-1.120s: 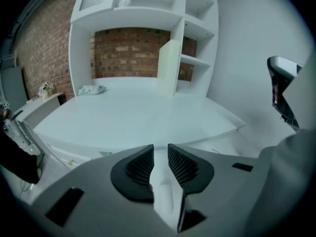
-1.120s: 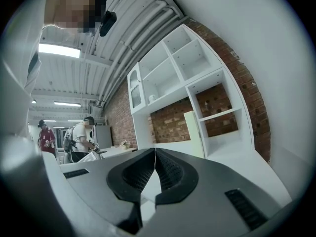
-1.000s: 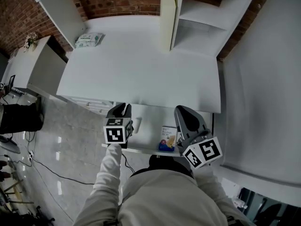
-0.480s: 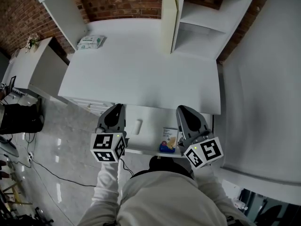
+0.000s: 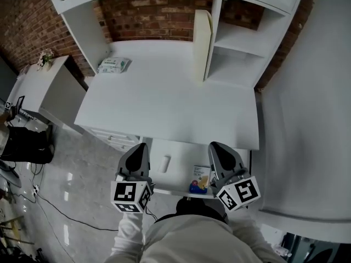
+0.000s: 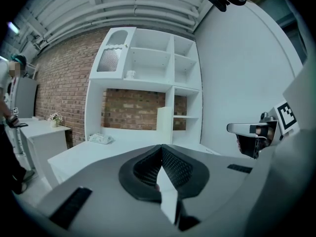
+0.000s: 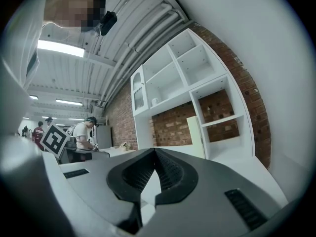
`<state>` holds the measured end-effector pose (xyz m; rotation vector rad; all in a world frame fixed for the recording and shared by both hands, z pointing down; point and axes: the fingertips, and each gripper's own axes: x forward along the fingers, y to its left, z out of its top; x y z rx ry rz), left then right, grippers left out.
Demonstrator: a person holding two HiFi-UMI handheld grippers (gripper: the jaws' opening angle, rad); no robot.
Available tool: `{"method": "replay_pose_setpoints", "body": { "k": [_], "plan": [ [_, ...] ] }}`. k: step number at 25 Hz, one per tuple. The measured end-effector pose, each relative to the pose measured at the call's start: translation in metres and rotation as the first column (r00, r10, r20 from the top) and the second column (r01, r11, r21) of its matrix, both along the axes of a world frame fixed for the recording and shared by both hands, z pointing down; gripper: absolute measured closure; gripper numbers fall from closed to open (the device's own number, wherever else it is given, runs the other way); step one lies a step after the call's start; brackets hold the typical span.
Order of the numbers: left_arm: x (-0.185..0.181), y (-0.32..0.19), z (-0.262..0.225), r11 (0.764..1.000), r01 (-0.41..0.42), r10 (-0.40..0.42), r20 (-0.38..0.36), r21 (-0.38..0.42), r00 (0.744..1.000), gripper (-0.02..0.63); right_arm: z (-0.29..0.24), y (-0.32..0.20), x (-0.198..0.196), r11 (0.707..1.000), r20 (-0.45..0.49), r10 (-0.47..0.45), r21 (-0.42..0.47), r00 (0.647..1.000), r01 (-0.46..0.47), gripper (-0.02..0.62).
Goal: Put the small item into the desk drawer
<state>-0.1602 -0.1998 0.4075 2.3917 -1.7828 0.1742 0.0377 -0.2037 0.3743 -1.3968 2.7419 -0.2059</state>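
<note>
The desk drawer (image 5: 181,148) stands pulled out under the white desk's front edge. A small white item (image 5: 164,164) lies inside it, left of centre. My left gripper (image 5: 139,147) hovers just left of the item, over the drawer's left end, apart from it. Its jaws are shut with nothing between them, as the left gripper view shows (image 6: 161,146). My right gripper (image 5: 216,146) sits over the drawer's right end, also shut and empty (image 7: 155,149).
A colourful box (image 5: 200,179) lies in the drawer's right part. On the desk (image 5: 164,103) are a wipes pack (image 5: 114,65) at back left and an upright cream board (image 5: 202,37) beside the shelf unit (image 5: 241,59). A low side table (image 5: 44,86) stands left.
My left gripper has pulled back and to the left, away from the small white item, which stays in the drawer. The right gripper has hardly moved. The head view has tipped towards the shelves.
</note>
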Motion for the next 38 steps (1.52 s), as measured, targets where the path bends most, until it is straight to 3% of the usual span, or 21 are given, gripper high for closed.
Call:
{"method": "replay_pose_setpoints", "body": {
  "k": [38],
  "plan": [
    [-0.006,-0.004,0.000,0.999,-0.033,0.033,0.014,0.018,0.999,0.588,0.001,-0.004,-0.012,1.000,-0.058,-0.001,0.014,0.998,0.001,0.569]
  ]
}}
